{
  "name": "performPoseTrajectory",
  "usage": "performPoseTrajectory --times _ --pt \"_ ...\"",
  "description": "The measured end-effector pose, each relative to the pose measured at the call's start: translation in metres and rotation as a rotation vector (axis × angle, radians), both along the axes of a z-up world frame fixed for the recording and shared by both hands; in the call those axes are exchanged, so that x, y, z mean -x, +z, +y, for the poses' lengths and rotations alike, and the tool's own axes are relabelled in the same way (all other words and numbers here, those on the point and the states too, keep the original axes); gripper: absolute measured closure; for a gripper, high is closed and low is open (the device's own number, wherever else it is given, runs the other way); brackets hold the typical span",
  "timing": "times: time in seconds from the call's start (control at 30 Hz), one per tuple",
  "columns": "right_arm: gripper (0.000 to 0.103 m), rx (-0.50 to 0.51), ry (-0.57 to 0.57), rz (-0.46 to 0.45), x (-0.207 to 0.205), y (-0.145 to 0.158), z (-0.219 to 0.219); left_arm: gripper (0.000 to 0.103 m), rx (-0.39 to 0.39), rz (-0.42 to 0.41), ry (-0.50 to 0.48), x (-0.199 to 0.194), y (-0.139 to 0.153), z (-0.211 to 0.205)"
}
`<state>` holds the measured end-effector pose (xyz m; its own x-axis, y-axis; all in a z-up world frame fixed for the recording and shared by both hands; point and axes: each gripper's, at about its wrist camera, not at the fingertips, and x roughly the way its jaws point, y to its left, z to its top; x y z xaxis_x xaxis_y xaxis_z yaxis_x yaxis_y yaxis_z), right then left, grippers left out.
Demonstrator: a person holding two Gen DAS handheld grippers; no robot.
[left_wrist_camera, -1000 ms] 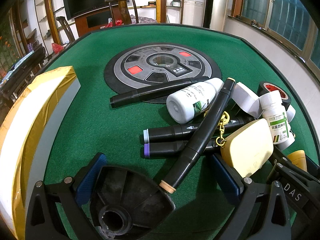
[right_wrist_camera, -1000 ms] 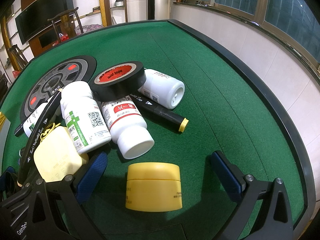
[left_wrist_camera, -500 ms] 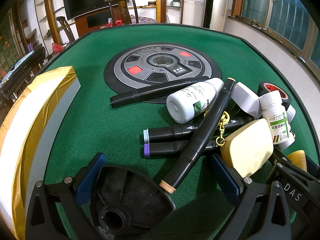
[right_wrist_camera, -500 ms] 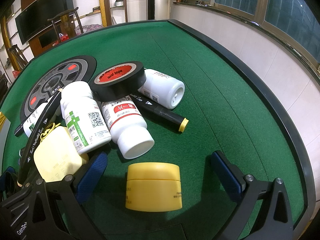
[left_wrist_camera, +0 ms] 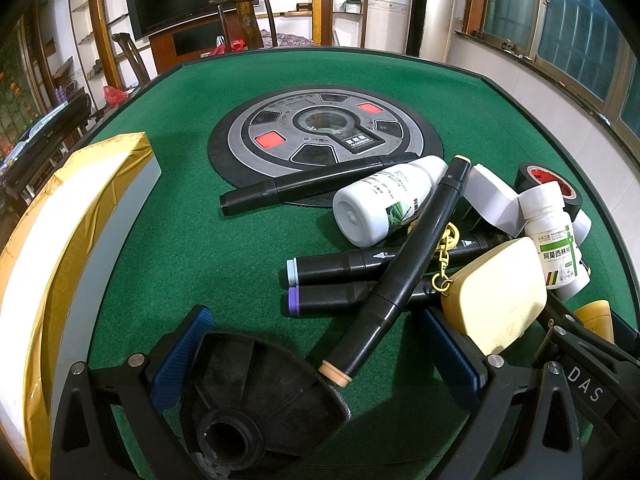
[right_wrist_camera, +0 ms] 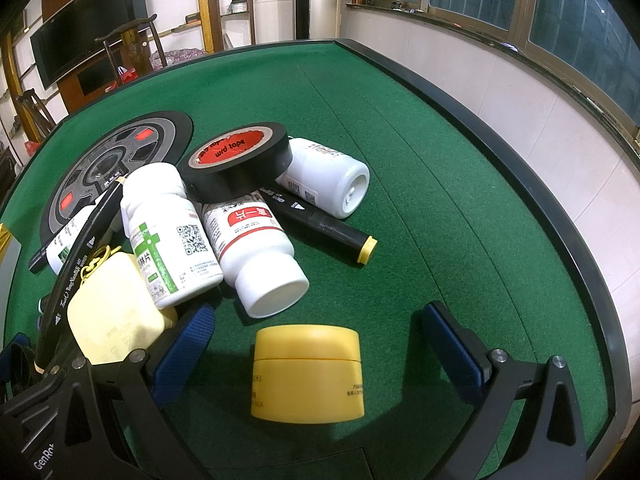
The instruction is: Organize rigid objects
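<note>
1. The left gripper (left_wrist_camera: 316, 354) is held low over the green felt table (left_wrist_camera: 200, 240), fingers spread wide, nothing gripped.
2. The beige-tipped end of a long black marker (left_wrist_camera: 400, 276) is seen between those fingers; the marker lies across two other black markers (left_wrist_camera: 340, 280).
3. The right gripper (right_wrist_camera: 316, 344) is open too, its blue-padded fingers (right_wrist_camera: 186, 344) flanking a squat yellow plastic jar (right_wrist_camera: 307, 372) without touching it.
4. Just beyond, white pill bottles (right_wrist_camera: 256, 256) are piled under a black tape roll (right_wrist_camera: 236, 166).
</note>
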<state>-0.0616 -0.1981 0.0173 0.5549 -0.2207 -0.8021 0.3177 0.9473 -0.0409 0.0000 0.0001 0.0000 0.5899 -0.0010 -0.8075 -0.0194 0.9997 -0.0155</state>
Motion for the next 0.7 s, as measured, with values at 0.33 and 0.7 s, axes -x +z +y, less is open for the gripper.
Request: performPoseTrajectory --times 0.33,0.7 --pt "0.000 0.000 -0.003 0.000 -0.0001 0.0006 0.0010 0.001 0.000 0.000 0.000 0.0000 0.0000 -0.0001" --pt "0.000 0.000 -0.003 -0.001 -0.0005 0.0006 0.0018 0.001 0.000 0.000 0.000 0.0000 0.0000 -0.0001"
